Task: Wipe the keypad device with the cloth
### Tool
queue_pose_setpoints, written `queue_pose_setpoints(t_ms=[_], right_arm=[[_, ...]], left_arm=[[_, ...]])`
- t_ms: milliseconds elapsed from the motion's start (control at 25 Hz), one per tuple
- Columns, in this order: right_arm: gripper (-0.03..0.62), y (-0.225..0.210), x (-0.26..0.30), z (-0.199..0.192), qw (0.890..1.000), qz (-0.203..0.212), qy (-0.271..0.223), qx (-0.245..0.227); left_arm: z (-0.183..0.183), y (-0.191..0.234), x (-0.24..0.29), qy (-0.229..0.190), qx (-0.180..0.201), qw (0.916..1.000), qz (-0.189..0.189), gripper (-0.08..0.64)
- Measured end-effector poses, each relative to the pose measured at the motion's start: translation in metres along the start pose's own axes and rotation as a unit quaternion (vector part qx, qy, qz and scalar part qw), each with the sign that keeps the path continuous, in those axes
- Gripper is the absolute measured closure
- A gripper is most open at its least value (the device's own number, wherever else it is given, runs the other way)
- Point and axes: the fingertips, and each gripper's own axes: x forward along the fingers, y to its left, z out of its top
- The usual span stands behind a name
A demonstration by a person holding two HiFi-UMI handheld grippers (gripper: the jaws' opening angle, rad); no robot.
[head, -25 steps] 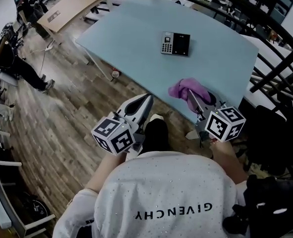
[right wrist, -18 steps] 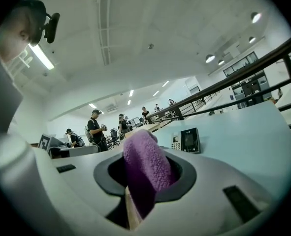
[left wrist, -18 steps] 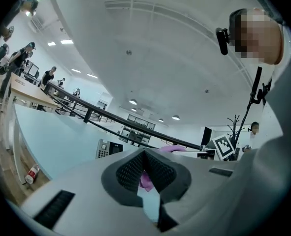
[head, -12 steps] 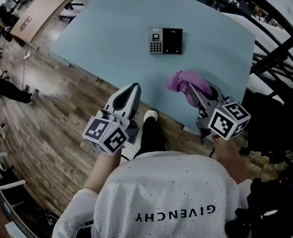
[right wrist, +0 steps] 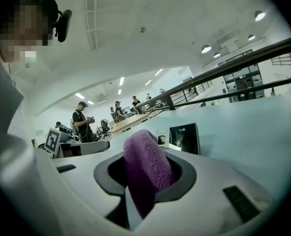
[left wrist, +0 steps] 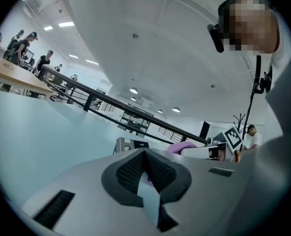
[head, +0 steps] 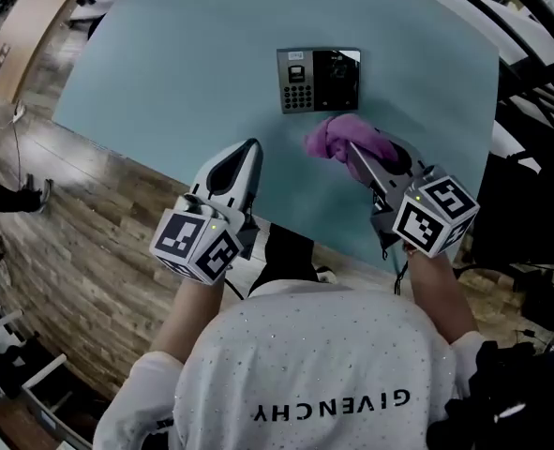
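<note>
A pale blue table [head: 164, 82] fills the far half of the head view. The left gripper [head: 249, 146] is over the table's near edge, its jaws pressed together on nothing. To its right, the right gripper [head: 353, 153] clamps the purple cloth [head: 333, 137]. The cloth is bunched just near of the keypad [head: 319, 80], which lies flat further off.

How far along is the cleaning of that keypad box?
Done: the cloth is picked up, clamped in the right gripper. In hand: the cloth sits at the near edge of the keypad device; contact is unclear. Remaining: the wiping itself. The left gripper is shut and empty.
</note>
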Motion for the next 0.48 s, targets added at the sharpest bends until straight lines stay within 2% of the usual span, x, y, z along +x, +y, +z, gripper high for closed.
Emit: queue_pose_setpoints(t_ms=[240,480], right_arm=[[0.497,-0.033,0.044,0.012,0.999,-0.024,0.002,0.035],[0.496,-0.043,0.083,0.022,0.999,-0.021,0.007,0.049]], left_arm=[[0.010,0.038,0.047,0.008,-0.029,0.9993,-0.020,0.555],[0.008,0.062,0.083,0.025,-0.039,0.9983,-0.037,0.555]])
